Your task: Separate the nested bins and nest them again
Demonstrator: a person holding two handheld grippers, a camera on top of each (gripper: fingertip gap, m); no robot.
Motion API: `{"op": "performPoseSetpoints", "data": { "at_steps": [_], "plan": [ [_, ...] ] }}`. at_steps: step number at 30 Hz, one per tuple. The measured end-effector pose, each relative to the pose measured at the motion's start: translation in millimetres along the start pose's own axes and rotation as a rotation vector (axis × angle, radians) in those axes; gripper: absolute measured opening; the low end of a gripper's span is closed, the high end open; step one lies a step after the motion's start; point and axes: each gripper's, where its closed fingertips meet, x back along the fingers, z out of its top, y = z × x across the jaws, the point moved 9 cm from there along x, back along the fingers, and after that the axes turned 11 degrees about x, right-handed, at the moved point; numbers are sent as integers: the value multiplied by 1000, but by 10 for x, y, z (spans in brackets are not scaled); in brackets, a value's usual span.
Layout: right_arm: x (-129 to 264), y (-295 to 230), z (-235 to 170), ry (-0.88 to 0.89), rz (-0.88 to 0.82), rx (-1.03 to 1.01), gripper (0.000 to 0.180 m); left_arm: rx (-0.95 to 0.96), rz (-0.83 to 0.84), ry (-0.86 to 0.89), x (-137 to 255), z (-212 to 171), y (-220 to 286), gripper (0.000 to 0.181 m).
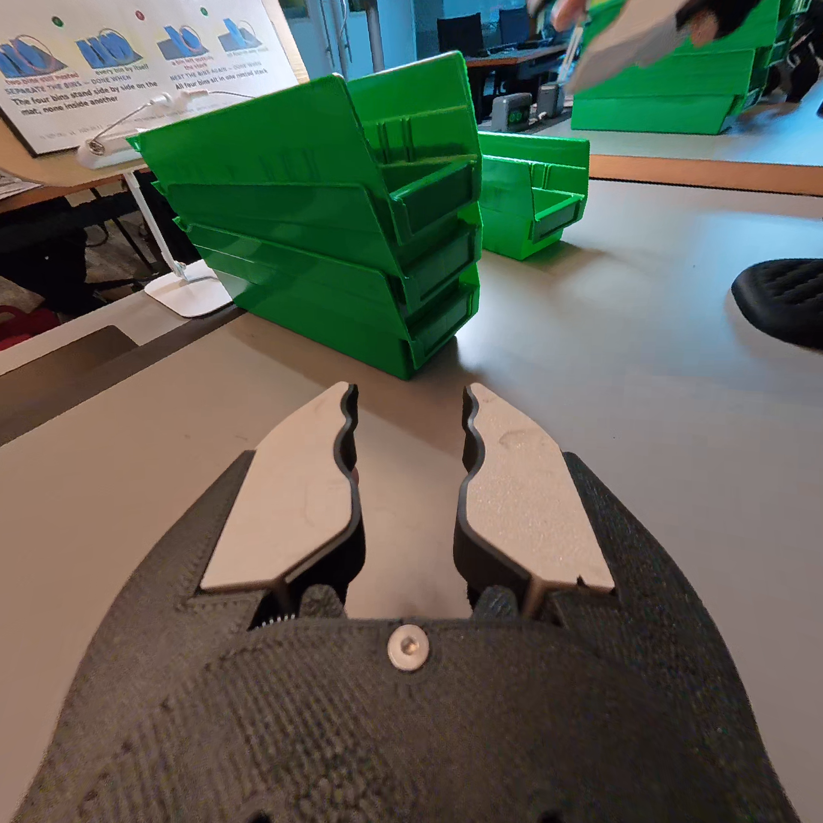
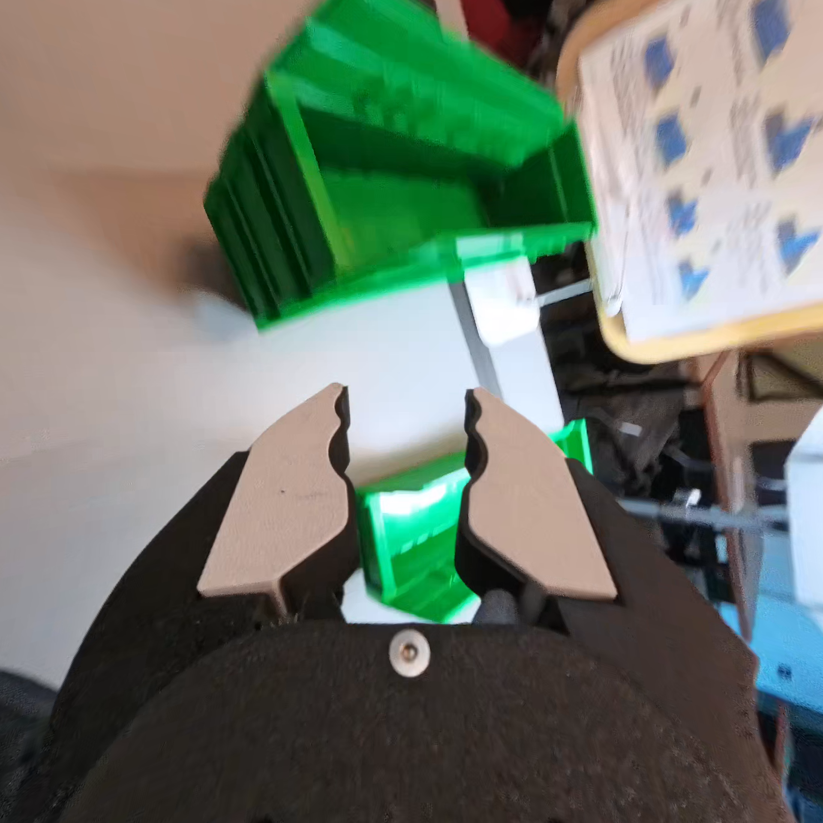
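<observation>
A stack of nested green bins (image 1: pixel 311 249) stands on the grey table (image 1: pixel 623 423) ahead of my left gripper (image 1: pixel 409 401). The top bin sits tilted in the stack. A single green bin (image 1: pixel 534 196) stands just behind it to the right. My left gripper is open and empty, low over the table and a short way from the stack. My right gripper (image 2: pixel 407 401) is open and empty, high above the table and looking down. The single bin (image 2: pixel 409 534) lies under it and the stack (image 2: pixel 392 178) farther ahead. It shows blurred at the top right of the left wrist view (image 1: pixel 623 49).
An instruction board (image 1: pixel 133 71) on a white stand (image 1: pixel 187 289) stands at the table's left edge; it also shows in the right wrist view (image 2: pixel 712 178). A black mesh chair part (image 1: pixel 784 303) juts in at the right. Another stack of green bins (image 1: pixel 659 98) sits on a far table. There is about 25 cm between the tips of the two grippers.
</observation>
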Motion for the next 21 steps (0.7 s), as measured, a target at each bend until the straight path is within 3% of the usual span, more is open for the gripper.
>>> {"op": "performPoseSetpoints", "data": {
  "at_steps": [4,8,13,15,21],
  "plan": [
    [-160,-222,-813,-232,78,-61,55,53,6,19,12,20,-68,45],
    [-462,-498,-1243,-348,109,-20,50,71,10,-1,-24,-19,-98,45],
    [-853,-618,-1443,-474,141,69,50,47,13,-36,-69,-80,-73,45],
    [-949,-617,-1458,-487,134,83,35,37,18,-40,-71,-87,-70,45],
    [-883,-606,-1251,-472,135,110,28,44,18,-27,-50,-67,-84,44]
  ]
}}
